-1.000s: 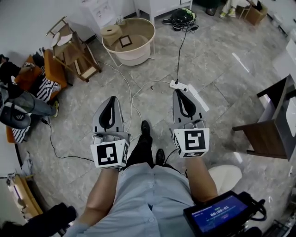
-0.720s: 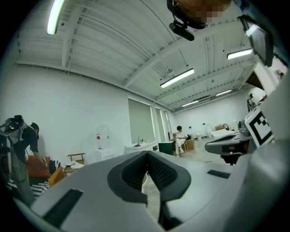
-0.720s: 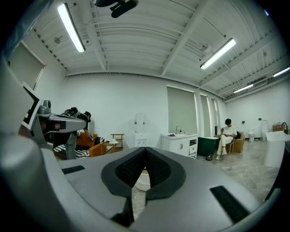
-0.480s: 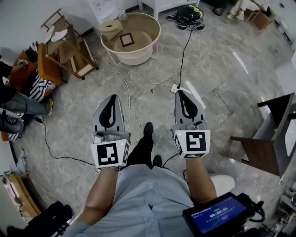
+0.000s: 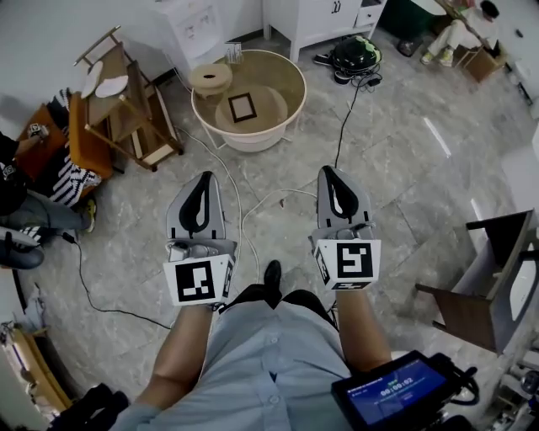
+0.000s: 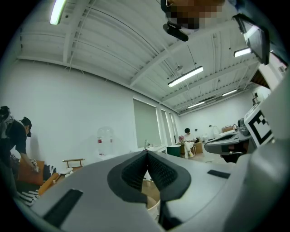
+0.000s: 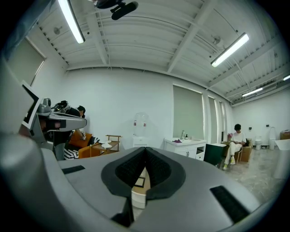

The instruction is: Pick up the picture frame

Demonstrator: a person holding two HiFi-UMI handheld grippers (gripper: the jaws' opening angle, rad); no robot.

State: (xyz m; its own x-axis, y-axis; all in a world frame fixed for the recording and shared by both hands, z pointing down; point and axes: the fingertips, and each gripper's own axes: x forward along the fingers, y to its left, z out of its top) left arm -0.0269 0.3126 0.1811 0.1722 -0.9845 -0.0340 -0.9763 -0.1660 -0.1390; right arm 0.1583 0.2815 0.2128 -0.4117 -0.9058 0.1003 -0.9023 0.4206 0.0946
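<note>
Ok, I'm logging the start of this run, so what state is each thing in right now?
left tongs: shut, empty.
right tongs: shut, empty.
picture frame: lying flat on the round table, untouched.
round table: upright, bearing the frame.
handheld screen: lit.
white cabinet: doors closed.

Bare white studio: strip lights [image 7: 229, 50], marble floor [image 5: 396, 168]
</note>
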